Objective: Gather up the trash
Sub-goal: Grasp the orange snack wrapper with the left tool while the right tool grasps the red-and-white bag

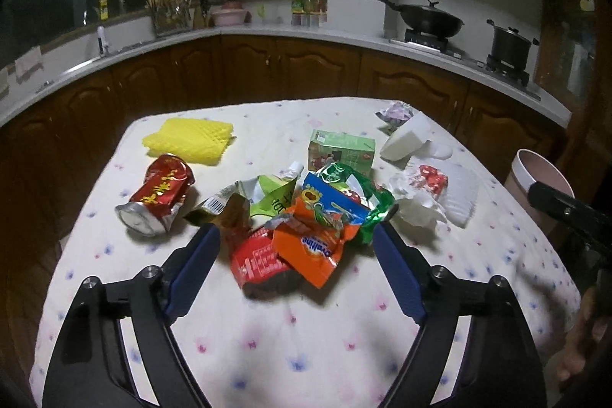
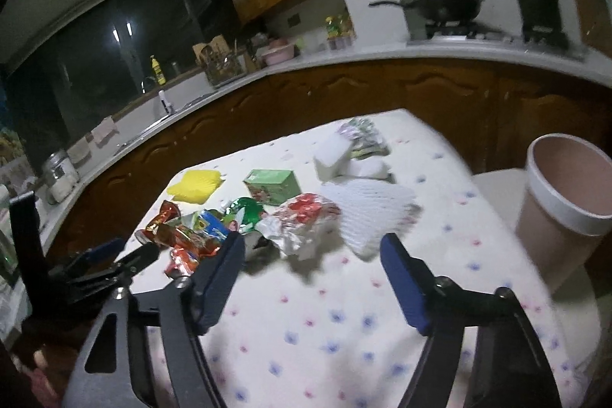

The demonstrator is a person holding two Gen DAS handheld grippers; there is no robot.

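Observation:
Trash lies on a table with a flowered white cloth (image 1: 298, 350). My left gripper (image 1: 296, 234) is open and empty, its fingers on either side of a pile of wrappers: an orange packet (image 1: 317, 251), a red packet (image 1: 256, 260), a blue one (image 1: 332, 201) and a green one (image 1: 367, 194). A crushed red can (image 1: 157, 197) lies to the left. My right gripper (image 2: 313, 241) is open and empty, just short of a crumpled red-and-white wrapper (image 2: 302, 220) and a white foam net (image 2: 371, 213). A pink bin (image 2: 562, 201) stands at the right.
A yellow foam net (image 1: 191, 138), a green carton (image 1: 340, 150), a white block (image 1: 405, 138) and a crumpled floral wrapper (image 1: 396, 111) lie farther back. Kitchen cabinets and a counter with a wok (image 1: 428, 16) and pot (image 1: 510, 43) run behind the table. The bin sits on a round stool (image 2: 493, 182).

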